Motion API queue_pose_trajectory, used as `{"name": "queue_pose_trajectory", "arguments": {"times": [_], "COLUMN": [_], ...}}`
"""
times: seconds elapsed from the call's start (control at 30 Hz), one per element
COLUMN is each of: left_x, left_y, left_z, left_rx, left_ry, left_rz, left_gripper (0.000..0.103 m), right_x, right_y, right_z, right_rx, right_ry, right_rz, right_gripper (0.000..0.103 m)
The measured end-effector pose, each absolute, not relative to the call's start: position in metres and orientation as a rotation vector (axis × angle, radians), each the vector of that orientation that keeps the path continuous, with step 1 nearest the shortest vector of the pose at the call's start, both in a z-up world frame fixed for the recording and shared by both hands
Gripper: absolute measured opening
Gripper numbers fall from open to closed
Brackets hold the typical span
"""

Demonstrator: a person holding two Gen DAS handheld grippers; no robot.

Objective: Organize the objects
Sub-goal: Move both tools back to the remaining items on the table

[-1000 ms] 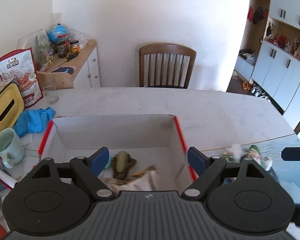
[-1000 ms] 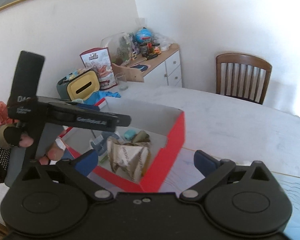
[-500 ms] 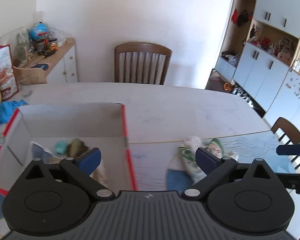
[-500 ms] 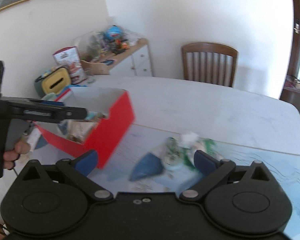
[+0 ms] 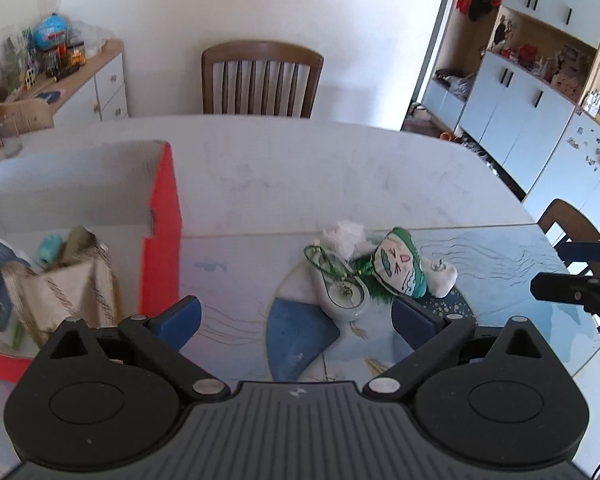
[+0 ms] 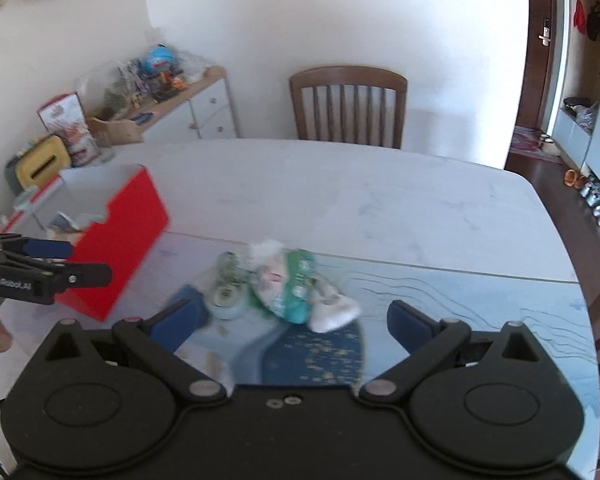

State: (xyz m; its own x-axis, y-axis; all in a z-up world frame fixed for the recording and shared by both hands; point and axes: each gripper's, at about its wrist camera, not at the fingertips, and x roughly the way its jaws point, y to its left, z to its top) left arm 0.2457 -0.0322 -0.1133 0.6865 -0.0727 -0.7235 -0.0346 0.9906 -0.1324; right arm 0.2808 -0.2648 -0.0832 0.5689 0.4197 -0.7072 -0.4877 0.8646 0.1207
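Left gripper (image 5: 296, 316) at the bottom of its view, blue-padded jaws spread wide, having just been opening, nothing between them. Beyond it, mid-frame, sits the small pile on the pale round table (image 5: 300, 184): a green-and-white stuffed face doll (image 5: 400, 268), a pale oval trinket with a green cord (image 5: 342, 292) touching it, a crumpled white wrapper (image 5: 346, 236) behind. At left, the red-edged white cardboard box (image 5: 162, 216) holds a beige drawstring pouch (image 5: 60, 292). Right gripper (image 6: 294, 322), low in its blurred view, is spread wide too, gripping nothing.
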Motion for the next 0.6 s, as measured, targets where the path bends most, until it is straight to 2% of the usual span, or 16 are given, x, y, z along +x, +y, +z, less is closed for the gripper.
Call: {"name": "queue_pose_trajectory", "arguments": {"times": [0.6], "left_x": [0.287], "left_y": [-0.101], "left_z": [-0.178], "left_rx": [0.013], "left_ry": [0.814], "left_rz": [0.015], "left_gripper": [0.102], "right_x": [0.337], "right_y": [-0.256], "right_z": [-0.129], "right_rx": [-0.119], "right_ry": [0.866], "right_rz": [0.604], "right_gripper": [0.095]}}
